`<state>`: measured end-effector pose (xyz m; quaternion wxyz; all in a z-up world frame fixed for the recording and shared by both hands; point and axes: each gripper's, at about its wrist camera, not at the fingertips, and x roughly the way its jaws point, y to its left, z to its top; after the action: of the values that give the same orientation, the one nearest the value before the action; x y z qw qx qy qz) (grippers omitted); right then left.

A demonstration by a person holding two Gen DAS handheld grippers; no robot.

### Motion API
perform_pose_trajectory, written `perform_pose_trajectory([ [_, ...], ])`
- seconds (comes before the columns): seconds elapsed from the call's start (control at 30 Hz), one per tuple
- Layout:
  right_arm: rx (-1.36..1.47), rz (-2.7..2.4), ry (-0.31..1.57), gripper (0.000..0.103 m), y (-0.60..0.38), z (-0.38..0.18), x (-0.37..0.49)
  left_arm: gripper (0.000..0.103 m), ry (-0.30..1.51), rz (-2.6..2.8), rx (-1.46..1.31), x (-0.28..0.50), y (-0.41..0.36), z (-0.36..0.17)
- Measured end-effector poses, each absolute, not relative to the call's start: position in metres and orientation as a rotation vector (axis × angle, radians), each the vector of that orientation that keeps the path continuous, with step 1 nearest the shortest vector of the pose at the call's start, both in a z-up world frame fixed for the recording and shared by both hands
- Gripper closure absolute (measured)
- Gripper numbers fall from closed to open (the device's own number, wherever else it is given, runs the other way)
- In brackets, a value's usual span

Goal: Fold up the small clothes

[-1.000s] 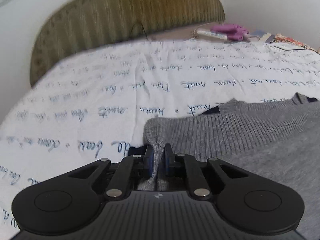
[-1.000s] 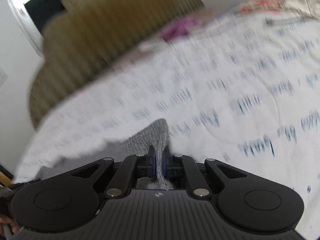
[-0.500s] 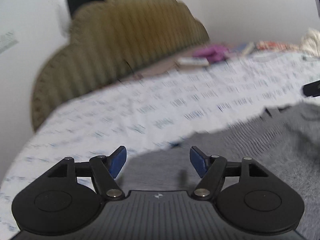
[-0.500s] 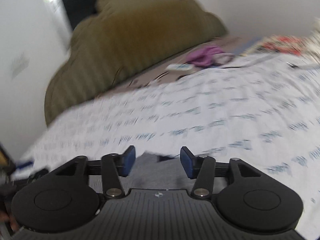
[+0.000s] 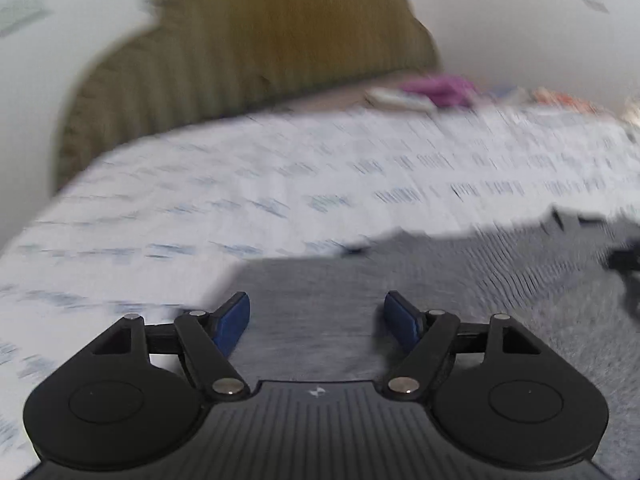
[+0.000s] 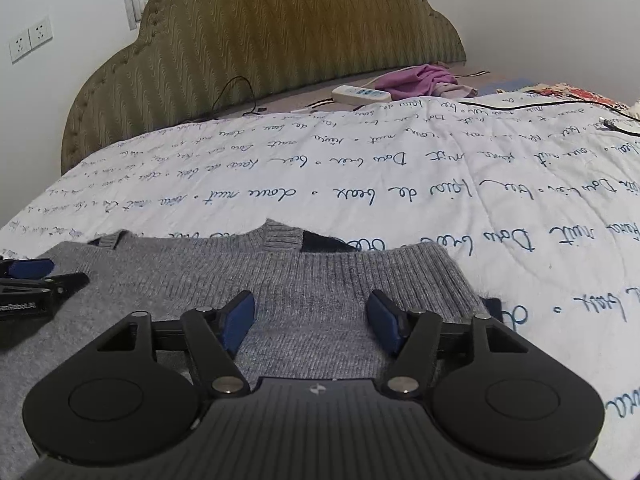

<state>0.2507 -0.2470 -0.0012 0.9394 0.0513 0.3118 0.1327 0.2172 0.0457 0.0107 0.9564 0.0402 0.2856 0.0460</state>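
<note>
Left wrist view: your left tongs (image 5: 317, 318) gape wide, empty, above grey knit sweater (image 5: 460, 280) lying on bed quilt (image 5: 280, 184). View blurred; knit detail lost.

Right wrist view: your right tongs (image 6: 311, 317) wide, empty, over sweater's (image 6: 320, 280) ribbed hem, doubled up to neckline. Sharp here: fold looks laid. Next move likely calls for fresh grip on side edge. Only this view shows power strip (image 6: 361, 94), purple cloth (image 6: 418, 79).

sweater (image 6: 312, 280): grey ribbed knit | bedspread (image 6: 440, 184): quilted cloth | headboard (image 6: 280, 32): textured fabric
</note>
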Motion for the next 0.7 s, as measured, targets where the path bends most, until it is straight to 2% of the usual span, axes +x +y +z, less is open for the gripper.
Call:
perform_pose_trajectory([
  [0.1, 0.181, 0.204, 0.610, 0.029, -0.258, 0.022, 0.222, 0.029, 0.521, 0.086, -0.030, 0.168, 0.074, 0.035],
  [0.2, 0.274, 0.311, 0.542, 0.007, -0.269, 0.038, 0.176, 0.028, 0.527, 0.085, -0.196, 0.117, 0.103, 0.044],
  [0.33, 0.167, 0.382, 0.566, 0.007, -0.250, 0.031, 0.141, 0.028, 0.630, 0.104, -0.497, 0.067, 0.132, 0.027],
  [0.47, 0.002, 0.340, 0.645, 0.004, -0.224, 0.000, 0.141, 0.028, 0.680, 0.130, -0.595, 0.036, 0.131, 0.006],
  [0.63, -0.050, 0.337, 0.629, 0.002, -0.216, -0.011, 0.139, 0.018, 0.667, 0.124, -0.609, 0.036, 0.126, -0.002],
  [0.7, -0.040, 0.340, 0.625, 0.002, -0.217, -0.011, 0.137, 0.010, 0.677, 0.130, -0.598, 0.039, 0.121, -0.001],
])
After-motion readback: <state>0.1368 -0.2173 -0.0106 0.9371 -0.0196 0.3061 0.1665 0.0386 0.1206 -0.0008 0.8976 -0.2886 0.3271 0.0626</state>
